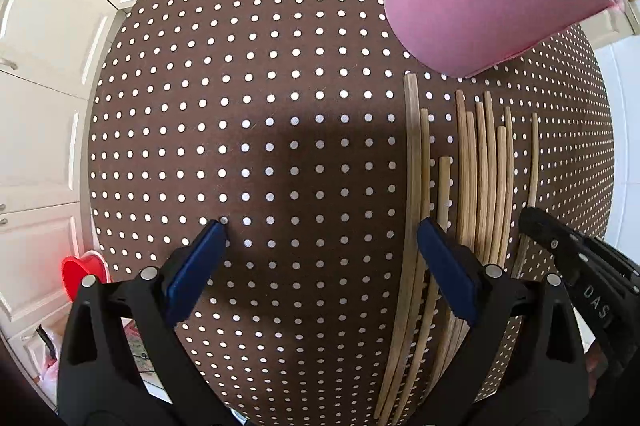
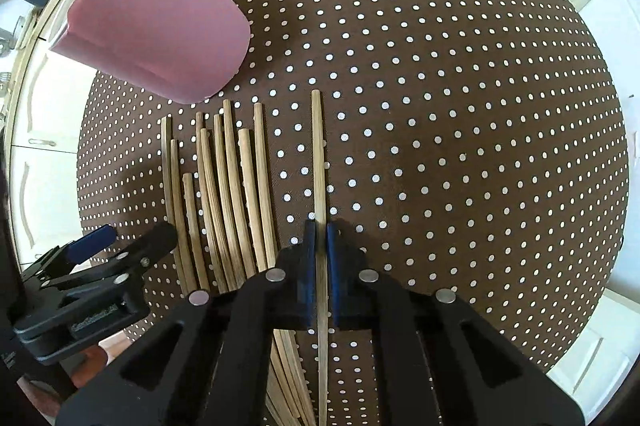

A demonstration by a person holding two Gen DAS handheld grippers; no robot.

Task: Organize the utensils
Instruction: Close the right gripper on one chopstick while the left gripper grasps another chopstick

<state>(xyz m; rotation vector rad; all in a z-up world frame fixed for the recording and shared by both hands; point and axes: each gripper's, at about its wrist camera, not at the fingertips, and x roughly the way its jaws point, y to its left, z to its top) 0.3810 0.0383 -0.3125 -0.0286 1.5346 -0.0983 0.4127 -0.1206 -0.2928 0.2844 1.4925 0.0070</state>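
In the right wrist view, one chopstick (image 2: 319, 161) is clamped between the nearly closed fingers of the right gripper (image 2: 320, 242), at lower centre of the frame, and is set apart from the other chopsticks (image 2: 224, 185), which are spread side by side on the dotted cloth (image 2: 440, 105) at centre left. The pink cup (image 2: 160, 21) is seen at upper left, upright as far as can be told, just beyond the sticks' far ends. In the left wrist view, the left gripper (image 1: 320, 238) is held wide open over bare cloth at lower centre, with nothing between its fingers; its right finger (image 1: 444, 258) overlaps the pile's left edge.

The step in hand is judged to be the carrying of the held stick to the cup. The stick should be lifted clear of the cloth before it is swung left, so that the row is not scattered. It should be tilted end-down over the rim and released only once its tip is inside. The cup could be steadied by the idle gripper.
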